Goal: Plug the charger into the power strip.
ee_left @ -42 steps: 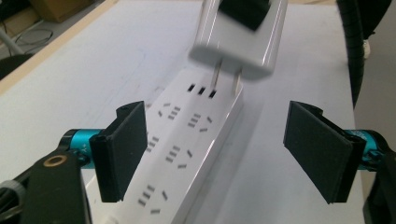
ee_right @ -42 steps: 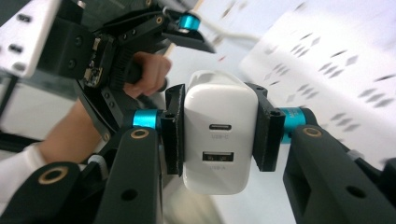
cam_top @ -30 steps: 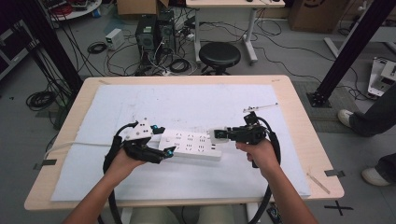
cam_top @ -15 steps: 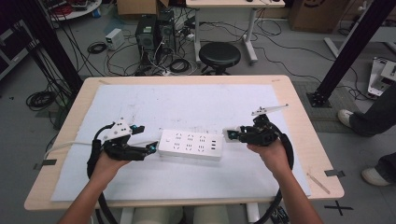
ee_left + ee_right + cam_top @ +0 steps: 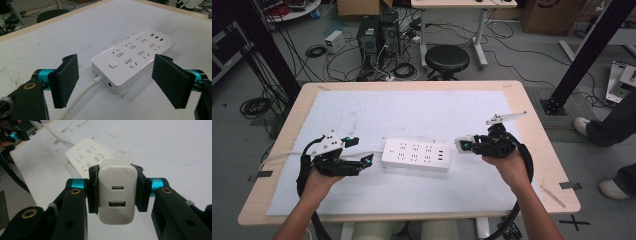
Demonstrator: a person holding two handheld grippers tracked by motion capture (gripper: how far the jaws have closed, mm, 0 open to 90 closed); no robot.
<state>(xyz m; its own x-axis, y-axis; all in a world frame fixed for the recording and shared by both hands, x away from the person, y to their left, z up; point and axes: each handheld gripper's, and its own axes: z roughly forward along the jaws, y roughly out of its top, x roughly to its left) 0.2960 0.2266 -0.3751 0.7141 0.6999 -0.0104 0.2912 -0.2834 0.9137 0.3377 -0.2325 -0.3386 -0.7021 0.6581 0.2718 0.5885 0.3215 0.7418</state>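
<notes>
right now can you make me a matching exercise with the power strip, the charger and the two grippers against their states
Things:
1. power strip
2. charger
3. left gripper
4. right gripper

States:
A. fingers open, nothing between them
B. lying flat on the white sheet, cord attached
C. clamped between two fingers, ports facing the camera
D. fingers shut on a white block

Pairs: 1-B, 2-C, 3-A, 4-D

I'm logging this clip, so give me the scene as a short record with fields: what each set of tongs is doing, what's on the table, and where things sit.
surface: wooden table under a white sheet
power strip: white power strip flat mid-table, sockets up, nothing plugged in
cord: white cord leaves the strip's end facing the left tongs
left tongs: left tongs open, empty, aimed at the strip's cord end, apart from it
right tongs: right tongs shut on a white charger, off the strip's other end
charger face: two ports visible
</notes>
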